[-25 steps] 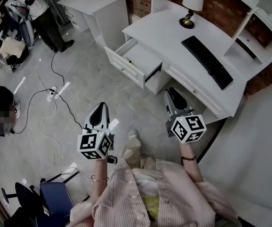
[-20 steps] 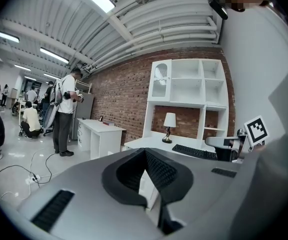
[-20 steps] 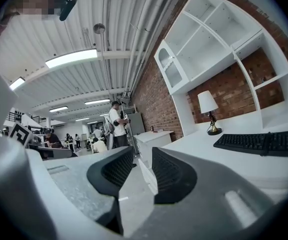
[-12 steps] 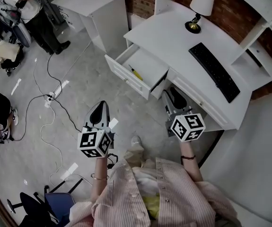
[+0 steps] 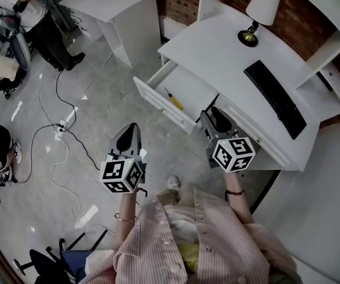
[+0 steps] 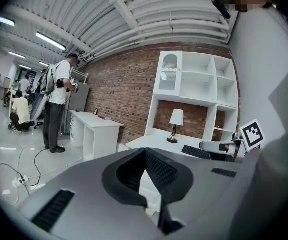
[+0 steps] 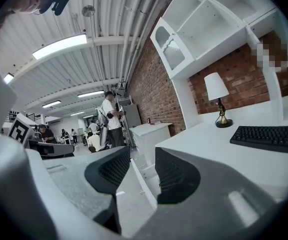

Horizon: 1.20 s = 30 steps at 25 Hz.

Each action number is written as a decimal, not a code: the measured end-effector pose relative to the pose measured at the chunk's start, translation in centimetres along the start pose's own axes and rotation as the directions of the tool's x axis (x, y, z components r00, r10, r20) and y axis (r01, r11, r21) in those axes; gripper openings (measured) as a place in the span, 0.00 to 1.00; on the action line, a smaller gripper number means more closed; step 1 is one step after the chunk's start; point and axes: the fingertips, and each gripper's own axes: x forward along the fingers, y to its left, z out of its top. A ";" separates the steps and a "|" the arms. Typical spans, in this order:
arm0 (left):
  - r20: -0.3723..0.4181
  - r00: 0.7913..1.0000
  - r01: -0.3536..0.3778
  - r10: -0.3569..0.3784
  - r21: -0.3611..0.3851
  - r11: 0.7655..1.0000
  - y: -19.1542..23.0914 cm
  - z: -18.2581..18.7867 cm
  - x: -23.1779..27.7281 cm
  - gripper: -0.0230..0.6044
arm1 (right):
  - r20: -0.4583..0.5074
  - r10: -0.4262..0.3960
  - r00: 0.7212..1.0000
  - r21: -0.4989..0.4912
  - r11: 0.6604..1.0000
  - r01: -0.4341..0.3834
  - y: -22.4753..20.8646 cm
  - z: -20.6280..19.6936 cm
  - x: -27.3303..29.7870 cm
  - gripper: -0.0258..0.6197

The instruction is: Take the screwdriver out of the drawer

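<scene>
Screwdriver (image 5: pixel 174 99) flat in drawer (image 5: pixel 155 102). Right gripper (image 5: pixel 215 116) empty, jaws just been opening wide; left gripper (image 5: pixel 129 136) pressed together. Risk: slim, it rolls off under off-centre pinch

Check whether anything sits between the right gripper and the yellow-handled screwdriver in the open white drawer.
Nothing visible does. The yellow-handled screwdriver lies bare on the floor of the open white drawer, with nothing over it. The right gripper hovers beside the drawer's right end, and its empty jaws have just been opening.
</scene>
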 end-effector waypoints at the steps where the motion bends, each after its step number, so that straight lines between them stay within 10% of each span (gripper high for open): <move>1: -0.004 1.000 0.006 -0.006 0.000 1.000 0.2 0.0 0.5 0.03 | -0.006 0.002 1.000 0.004 1.000 -0.002 -0.1 0.0 0.6 0.26; 18: -0.099 0.995 0.021 -0.029 -0.079 0.997 4.3 -1.6 9.2 0.03 | -0.203 0.048 0.978 0.049 0.998 -0.039 -3.1 -3.3 10.8 0.26; 30: -0.224 0.972 0.047 -0.078 -0.143 0.989 6.6 -3.4 18.9 0.03 | -0.417 0.109 0.903 0.080 0.993 -0.083 -6.1 -7.5 19.9 0.26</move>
